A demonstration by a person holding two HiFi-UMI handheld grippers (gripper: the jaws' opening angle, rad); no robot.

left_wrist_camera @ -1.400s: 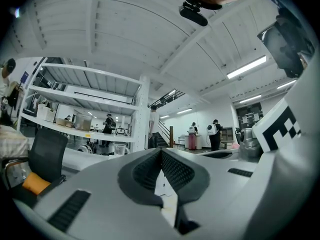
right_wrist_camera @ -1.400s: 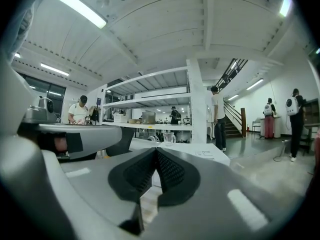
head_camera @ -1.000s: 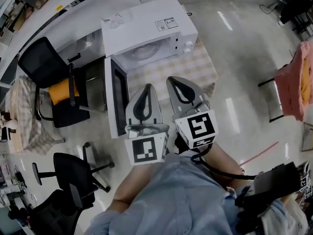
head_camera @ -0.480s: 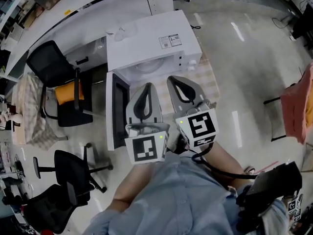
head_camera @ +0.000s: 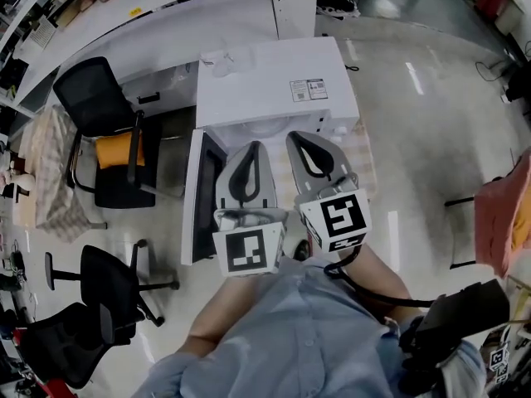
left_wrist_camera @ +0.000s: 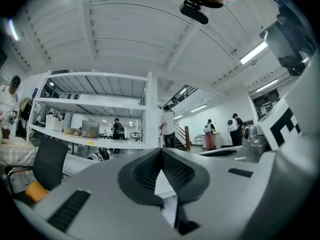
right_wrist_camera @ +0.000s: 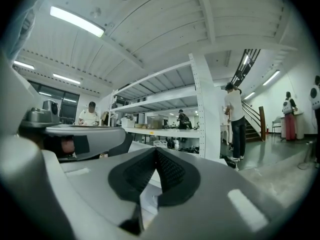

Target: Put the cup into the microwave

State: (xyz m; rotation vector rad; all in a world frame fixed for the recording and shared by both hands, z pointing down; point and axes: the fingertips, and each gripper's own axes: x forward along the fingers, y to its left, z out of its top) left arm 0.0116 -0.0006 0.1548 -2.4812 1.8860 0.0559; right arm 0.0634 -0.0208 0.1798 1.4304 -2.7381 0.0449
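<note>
The white microwave (head_camera: pixel 274 77) stands on a low checked cloth, its door (head_camera: pixel 199 193) swung open to the left. A pale turntable shows just inside the opening (head_camera: pixel 264 128). No cup shows in any view. My left gripper (head_camera: pixel 249 146) and right gripper (head_camera: pixel 300 136) are held side by side, level, with their tips over the front of the microwave's opening. Both are shut with nothing between the jaws. In the left gripper view the tips (left_wrist_camera: pixel 161 153) meet, and so do those in the right gripper view (right_wrist_camera: pixel 155 150).
A black office chair (head_camera: pixel 95 114) with an orange cushion (head_camera: pixel 116 149) stands left of the microwave door, with another black chair (head_camera: pixel 104 280) nearer me. A white shelf rack (head_camera: pixel 166 19) runs behind. Pink fabric (head_camera: pixel 502 214) hangs at the right. People stand in the background.
The microwave has drawn nearer and slid lower and to the right in the head view. Both grippers stay shut and side by side, now reaching its opening.
</note>
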